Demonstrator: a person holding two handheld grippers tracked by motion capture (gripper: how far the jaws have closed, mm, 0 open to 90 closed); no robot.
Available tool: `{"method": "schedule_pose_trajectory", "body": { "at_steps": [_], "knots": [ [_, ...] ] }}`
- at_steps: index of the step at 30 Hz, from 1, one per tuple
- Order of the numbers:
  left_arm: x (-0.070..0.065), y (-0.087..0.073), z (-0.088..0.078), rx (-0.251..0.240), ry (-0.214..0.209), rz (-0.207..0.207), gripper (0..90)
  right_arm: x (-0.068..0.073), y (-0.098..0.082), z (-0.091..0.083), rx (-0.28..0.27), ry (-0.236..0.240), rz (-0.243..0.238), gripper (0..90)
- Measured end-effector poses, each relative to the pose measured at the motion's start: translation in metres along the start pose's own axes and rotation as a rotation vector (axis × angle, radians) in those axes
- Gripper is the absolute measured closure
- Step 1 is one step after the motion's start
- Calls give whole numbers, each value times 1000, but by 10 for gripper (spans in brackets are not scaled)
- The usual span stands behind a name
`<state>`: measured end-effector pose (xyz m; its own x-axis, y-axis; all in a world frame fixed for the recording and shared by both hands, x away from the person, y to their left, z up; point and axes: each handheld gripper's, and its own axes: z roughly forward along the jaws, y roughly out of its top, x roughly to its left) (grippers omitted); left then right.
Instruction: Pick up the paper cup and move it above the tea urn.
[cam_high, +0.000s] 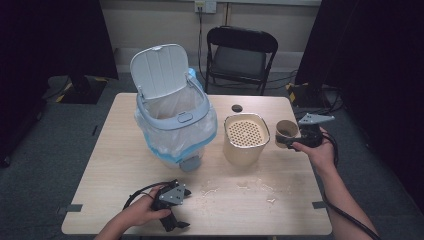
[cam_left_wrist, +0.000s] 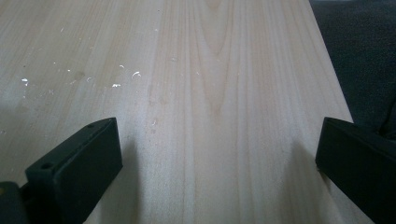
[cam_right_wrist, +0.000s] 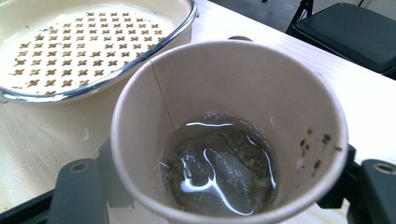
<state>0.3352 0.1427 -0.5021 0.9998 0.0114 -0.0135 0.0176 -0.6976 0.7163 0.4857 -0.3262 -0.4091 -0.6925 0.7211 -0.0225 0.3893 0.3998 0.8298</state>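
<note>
- The right gripper (cam_high: 286, 141) holds a paper cup (cam_right_wrist: 231, 130) between its fingers (cam_right_wrist: 77, 191), just beside the cream pot (cam_high: 244, 139).
- The cup has a wet tea bag (cam_right_wrist: 224, 175) and a little water in it.
- The left gripper (cam_high: 176, 225) rests near the front edge of the tabletop (cam_high: 115, 160), its fingers (cam_left_wrist: 74, 168) wide apart and holding nothing.
- A trash bin (cam_high: 172, 120) stands open on the tabletop, left of the pot.

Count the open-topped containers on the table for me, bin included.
3. The lidded bin with its liner, lid up, stands left of centre; the cream strainer pot sits to its right; the paper cup, holding liquid and a tea bag, is in the right gripper.
</note>
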Motion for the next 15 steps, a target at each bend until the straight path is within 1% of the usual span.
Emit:
{"method": "schedule_pose_trajectory", "body": {
  "at_steps": [4, 8, 15],
  "knots": [
    [0, 0, 0, 0, 0, 0, 0, -4, 6, 5, 17, 10, -25, 271],
    [0, 0, 0, 0, 0, 0, 0, -8, 12, 7, 7, 23, -23, 271],
    [0, 0, 0, 0, 0, -1, 0, -14, 20, 10, 4, 25, -41, 272]
  ]
}}
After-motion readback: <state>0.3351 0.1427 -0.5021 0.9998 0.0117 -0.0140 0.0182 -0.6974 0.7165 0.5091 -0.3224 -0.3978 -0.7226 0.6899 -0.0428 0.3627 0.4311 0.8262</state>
